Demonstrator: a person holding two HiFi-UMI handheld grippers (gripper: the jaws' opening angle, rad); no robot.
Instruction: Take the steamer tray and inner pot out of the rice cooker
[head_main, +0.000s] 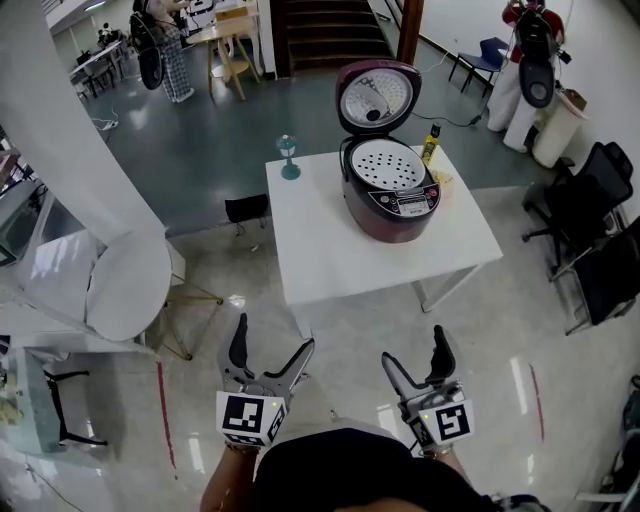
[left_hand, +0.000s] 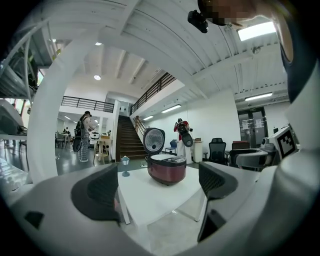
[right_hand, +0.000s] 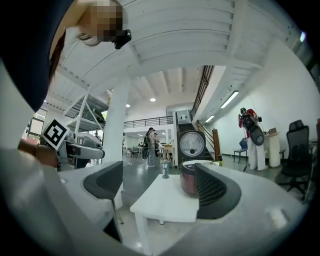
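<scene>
Head view looks down on a white table (head_main: 330, 250) with a dark red cooker (head_main: 392, 200) near its far right corner. The lid (head_main: 375, 98) stands open and upright behind the body. The steamer tray (head_main: 388, 165), white and full of holes, sits in the cooker's mouth. The inner pot lies hidden under it. A small teal lamp (head_main: 289, 158) stands on the table's far left edge, well apart from the cooker. A yellow bottle (head_main: 431, 143) stands just beside the cooker, at its far right.

Both grippers hang low in this view, close to the person and well short of the table. The left gripper (head_main: 272, 337) has its jaws spread wide with nothing between them. The right gripper (head_main: 415, 348) is likewise spread wide and empty. Each carries its marker cube at the rear.

Left gripper view confirms the gap: the dark pads (left_hand: 97, 192) stand far apart, and the cooker and table show between them in the distance, untouched. Right gripper view shows the same wide gap, with the table's near corner between the pads; the cooker is partly covered by the right-hand pad.

A white chair (head_main: 128, 285) stands left of the table, and black office chairs (head_main: 590, 200) stand to the right. A staircase (head_main: 330, 30) rises beyond the table. A person (head_main: 165, 45) stands at far left in the background.
</scene>
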